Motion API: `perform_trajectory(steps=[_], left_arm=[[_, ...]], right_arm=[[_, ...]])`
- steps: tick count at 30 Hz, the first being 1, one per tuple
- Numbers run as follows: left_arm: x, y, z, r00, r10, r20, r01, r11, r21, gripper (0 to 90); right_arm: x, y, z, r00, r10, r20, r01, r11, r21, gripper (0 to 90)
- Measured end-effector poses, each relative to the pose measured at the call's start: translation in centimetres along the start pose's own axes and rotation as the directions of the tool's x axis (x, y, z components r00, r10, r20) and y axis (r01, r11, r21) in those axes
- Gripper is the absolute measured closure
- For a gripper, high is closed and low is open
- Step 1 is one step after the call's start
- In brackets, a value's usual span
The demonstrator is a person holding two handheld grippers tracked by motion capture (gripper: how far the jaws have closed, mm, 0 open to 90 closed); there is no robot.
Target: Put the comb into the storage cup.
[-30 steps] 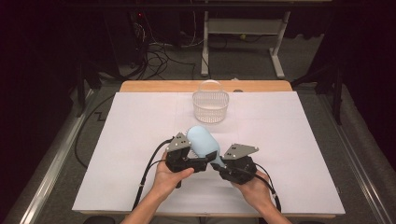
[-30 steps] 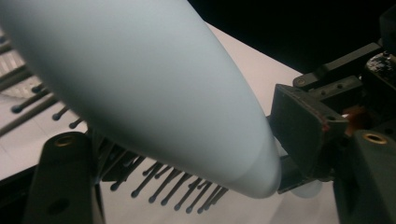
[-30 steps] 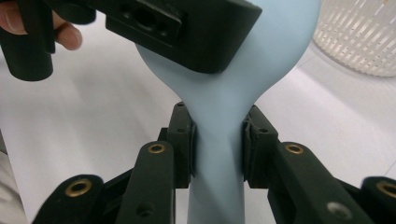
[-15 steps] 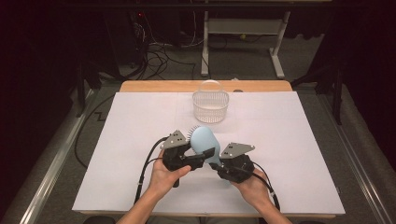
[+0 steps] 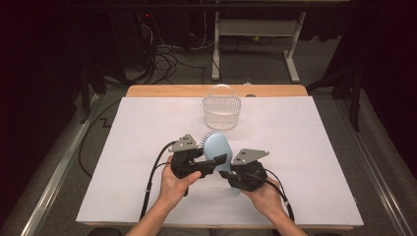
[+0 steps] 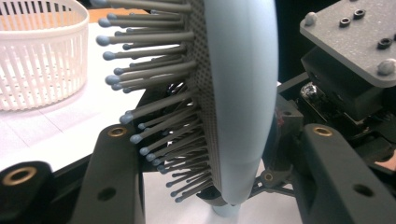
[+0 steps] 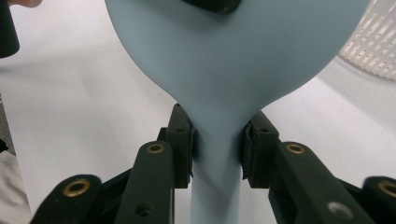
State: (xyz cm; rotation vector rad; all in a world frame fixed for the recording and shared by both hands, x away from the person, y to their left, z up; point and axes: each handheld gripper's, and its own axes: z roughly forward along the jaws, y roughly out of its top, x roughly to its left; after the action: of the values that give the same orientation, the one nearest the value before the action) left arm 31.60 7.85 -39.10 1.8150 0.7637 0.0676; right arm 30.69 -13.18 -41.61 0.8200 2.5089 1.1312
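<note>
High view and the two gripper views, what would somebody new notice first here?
Most striking is the pale blue hairbrush, held up above the middle of the white table by both grippers at once. The right gripper clamps its handle at the neck, while the left gripper has just closed its fingers across the bristled head. Behind them, near the far edge, a white slatted basket stands alone.

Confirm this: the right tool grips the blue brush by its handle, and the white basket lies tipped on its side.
Wrong on the basket: the high view shows it standing upright, mouth up. The rest holds: the right tool grips the blue brush by its handle.
</note>
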Motion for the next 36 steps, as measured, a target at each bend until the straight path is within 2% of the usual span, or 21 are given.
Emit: perform_trajectory(steps=[10,16,24,28,36], left_arm=[[-0.1,0.6,-0.2,0.9999,0.014,0.008,-0.014,0.9999,-0.002,52.8],[0.3,1.1,-0.8,1.0,0.003,-0.007,-0.003,0.9998,-0.022,53.0],[0.5,1.6,-1.1,0.9996,0.009,-0.027,-0.01,0.9995,-0.032,52.9],[0.7,1.7,-1.3,0.9994,0.005,-0.035,-0.007,0.9993,-0.036,52.9],[0.9,2.1,-1.7,0.9991,0.0,-0.043,-0.002,0.9986,-0.052,52.9]], right_arm=[[-0.3,0.0,-0.2,0.9993,0.029,-0.022,-0.029,0.999,-0.027,67.9],[-0.8,-0.2,-0.6,0.9982,0.054,-0.026,-0.055,0.998,-0.037,61.8],[-1.2,-0.5,-1.1,0.9976,0.064,-0.024,-0.066,0.996,-0.068,48.1],[-1.6,-0.9,-1.5,0.9962,0.081,-0.032,-0.083,0.994,-0.076,45.9],[-2.3,-1.4,-2.6,0.9959,0.09,-0.01,-0.091,0.989,-0.115,43.0]])
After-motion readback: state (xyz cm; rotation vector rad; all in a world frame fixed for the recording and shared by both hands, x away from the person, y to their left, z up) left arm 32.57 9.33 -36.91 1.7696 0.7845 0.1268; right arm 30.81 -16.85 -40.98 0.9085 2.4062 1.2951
